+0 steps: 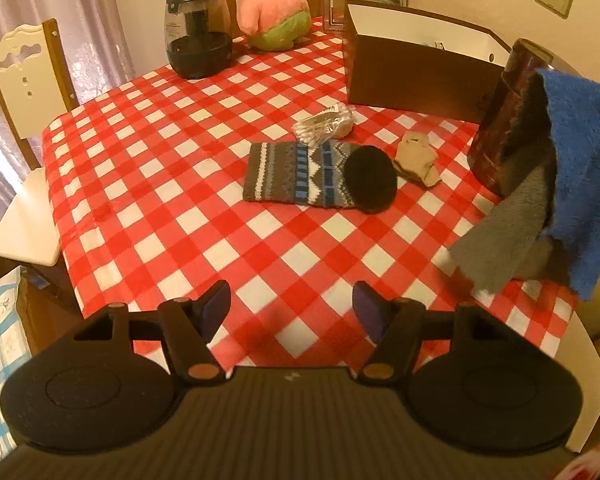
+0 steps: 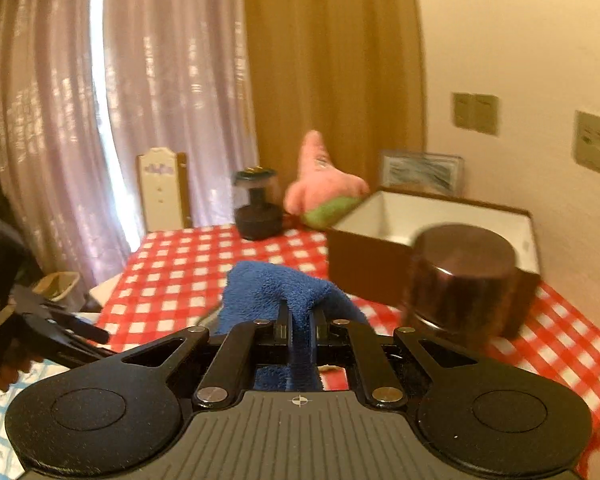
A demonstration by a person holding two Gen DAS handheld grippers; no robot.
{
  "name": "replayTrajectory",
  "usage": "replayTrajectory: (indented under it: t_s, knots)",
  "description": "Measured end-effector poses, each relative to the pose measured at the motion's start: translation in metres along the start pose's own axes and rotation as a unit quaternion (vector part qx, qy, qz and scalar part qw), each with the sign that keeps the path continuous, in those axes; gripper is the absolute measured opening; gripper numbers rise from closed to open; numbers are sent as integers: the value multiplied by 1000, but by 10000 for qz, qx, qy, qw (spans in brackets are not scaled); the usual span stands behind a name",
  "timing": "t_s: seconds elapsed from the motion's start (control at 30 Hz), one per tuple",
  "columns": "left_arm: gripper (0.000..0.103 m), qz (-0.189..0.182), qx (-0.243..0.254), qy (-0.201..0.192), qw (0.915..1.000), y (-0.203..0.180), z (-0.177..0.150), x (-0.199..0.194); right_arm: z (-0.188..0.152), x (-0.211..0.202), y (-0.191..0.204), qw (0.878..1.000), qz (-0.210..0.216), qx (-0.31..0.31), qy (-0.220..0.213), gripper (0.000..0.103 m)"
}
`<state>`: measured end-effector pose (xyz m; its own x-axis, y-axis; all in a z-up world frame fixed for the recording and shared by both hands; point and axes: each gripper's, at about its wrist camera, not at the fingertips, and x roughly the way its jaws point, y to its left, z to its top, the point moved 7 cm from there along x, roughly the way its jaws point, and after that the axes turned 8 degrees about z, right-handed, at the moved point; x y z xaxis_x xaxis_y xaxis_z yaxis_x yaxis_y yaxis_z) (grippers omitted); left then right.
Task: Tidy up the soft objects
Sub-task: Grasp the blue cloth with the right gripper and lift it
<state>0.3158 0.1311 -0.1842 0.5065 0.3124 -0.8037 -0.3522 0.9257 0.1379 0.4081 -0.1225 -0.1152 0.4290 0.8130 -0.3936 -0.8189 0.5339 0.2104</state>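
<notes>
1. Right tool [image 2: 300, 326]: jaws clamped on fluffy blue terry cloth [image 2: 268, 292], lifted above red-and-white checked surface [image 2: 172, 280].
2. Left tool [image 1: 291, 312]: jaws wide apart, empty.
3. Cloth: blue over grey, hanging in folds.

Warm dim light, fisheye edges, right view blurred.

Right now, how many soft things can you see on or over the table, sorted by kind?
Cloths: 1, the blue and grey cloth held up by the right gripper
Knitted pieces: 1, the patterned knit
Dark round caps: 1, the black cap
Beige socks: 1, the beige sock
Plush toys: 1, the pink plush
Total: 5
</notes>
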Motion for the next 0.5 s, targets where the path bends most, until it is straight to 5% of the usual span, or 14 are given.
replayTrajectory:
  t_s: [0.5]
  knots:
    - [65, 18, 285, -244, 9993, -27, 0, -22, -5, -19, -6, 9990, 73, 411, -133, 8]
